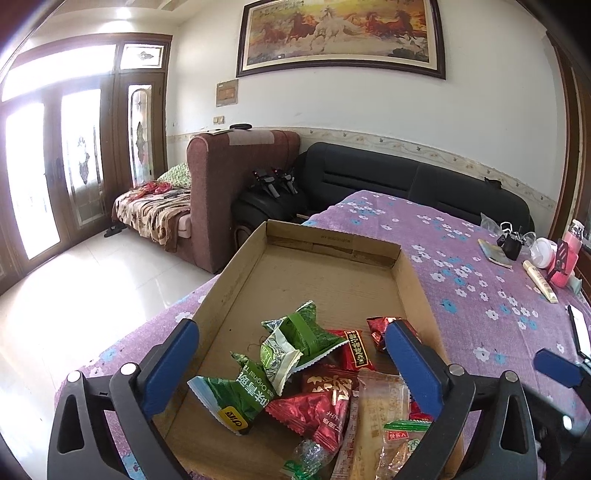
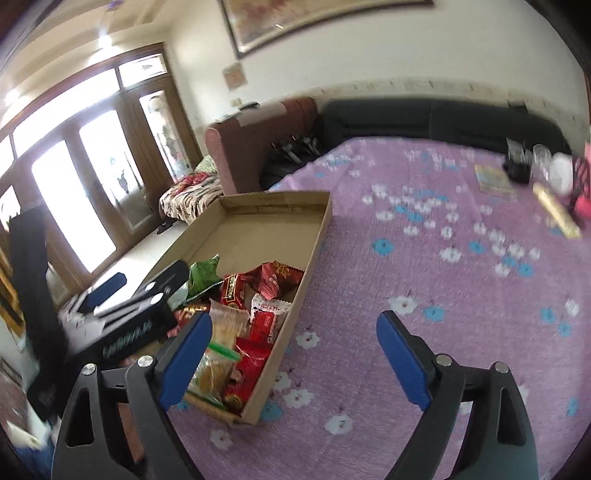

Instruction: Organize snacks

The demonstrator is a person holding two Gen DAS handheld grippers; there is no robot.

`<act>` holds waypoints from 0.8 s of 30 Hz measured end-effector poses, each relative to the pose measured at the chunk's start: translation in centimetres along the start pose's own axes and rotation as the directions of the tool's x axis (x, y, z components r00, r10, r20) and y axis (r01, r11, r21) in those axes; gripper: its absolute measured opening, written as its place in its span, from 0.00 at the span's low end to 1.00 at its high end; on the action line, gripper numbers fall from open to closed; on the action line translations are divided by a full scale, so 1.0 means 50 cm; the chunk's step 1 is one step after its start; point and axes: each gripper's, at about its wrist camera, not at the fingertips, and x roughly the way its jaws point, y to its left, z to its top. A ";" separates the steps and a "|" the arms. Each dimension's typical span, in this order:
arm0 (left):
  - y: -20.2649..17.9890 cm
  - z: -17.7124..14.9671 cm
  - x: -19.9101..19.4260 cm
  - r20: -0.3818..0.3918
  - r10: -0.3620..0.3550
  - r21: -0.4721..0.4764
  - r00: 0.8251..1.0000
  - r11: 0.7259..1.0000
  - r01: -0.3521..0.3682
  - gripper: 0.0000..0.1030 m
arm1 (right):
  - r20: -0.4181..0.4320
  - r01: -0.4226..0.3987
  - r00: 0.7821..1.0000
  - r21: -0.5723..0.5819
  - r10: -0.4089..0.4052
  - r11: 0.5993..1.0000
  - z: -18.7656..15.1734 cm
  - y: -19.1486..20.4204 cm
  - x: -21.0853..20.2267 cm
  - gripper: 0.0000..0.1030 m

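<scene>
Hovering wide open over the snacks (image 1: 317,373) piled at the near end of the box (image 1: 332,284), the left gripper (image 1: 295,354) should pinch one packet only; the right gripper (image 2: 295,354), also wide and empty, waits above the tablecloth (image 2: 443,258).

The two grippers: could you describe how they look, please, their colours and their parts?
The left gripper and right gripper look alike: black plastic arms with triangular cut-outs, silver round bolts at the pivots, and flat blue pads on the fingers. The left gripper's body carries pale lettering in the right wrist view.

One box (image 1: 410,280), four green snack packs (image 1: 310,334), about five red packs (image 1: 314,406), one tan biscuit pack (image 1: 380,410), two sofas (image 1: 229,173), one painting (image 1: 340,33).
</scene>
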 end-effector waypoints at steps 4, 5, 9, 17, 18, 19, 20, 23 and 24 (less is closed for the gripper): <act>-0.014 -0.001 -0.009 0.020 0.006 0.035 1.000 0.999 -0.007 0.99 | -0.026 -0.065 0.998 -0.086 0.063 0.994 -0.023 0.003 -0.021 1.00; -0.019 -0.002 -0.013 0.028 0.002 0.048 1.000 0.999 -0.004 0.99 | -0.031 -0.063 0.998 -0.100 0.060 0.993 -0.028 0.002 -0.025 1.00; -0.037 -0.005 -0.030 0.059 -0.018 0.093 0.998 0.996 0.012 0.99 | 0.022 -0.011 1.000 -0.148 0.014 0.989 -0.045 -0.004 -0.050 1.00; -0.053 -0.005 -0.032 0.059 0.042 0.122 0.997 0.991 -0.048 0.99 | -0.005 -0.029 1.000 -0.099 0.029 0.995 -0.057 -0.027 -0.042 1.00; -0.051 -0.005 -0.030 0.054 0.041 0.118 0.998 0.992 -0.047 0.99 | -0.015 -0.024 1.000 -0.106 0.023 0.994 -0.059 -0.026 -0.038 1.00; -0.047 -0.004 -0.027 0.044 0.043 0.108 0.998 0.993 -0.048 0.99 | -0.027 -0.018 1.000 -0.116 0.015 0.993 -0.062 -0.024 -0.031 1.00; -0.046 -0.004 -0.024 0.038 0.048 0.104 0.998 0.993 -0.052 0.99 | -0.039 -0.018 0.999 -0.127 0.013 0.992 -0.063 -0.022 -0.027 1.00; -0.038 -0.003 -0.018 0.025 0.064 0.084 0.998 0.994 -0.066 0.99 | -0.074 0.001 0.997 -0.161 -0.013 0.987 -0.071 -0.014 -0.010 1.00; -0.038 -0.004 -0.016 0.022 0.065 0.084 0.998 0.994 -0.067 0.99 | -0.092 0.008 0.995 -0.168 -0.024 0.986 -0.073 -0.012 -0.003 1.00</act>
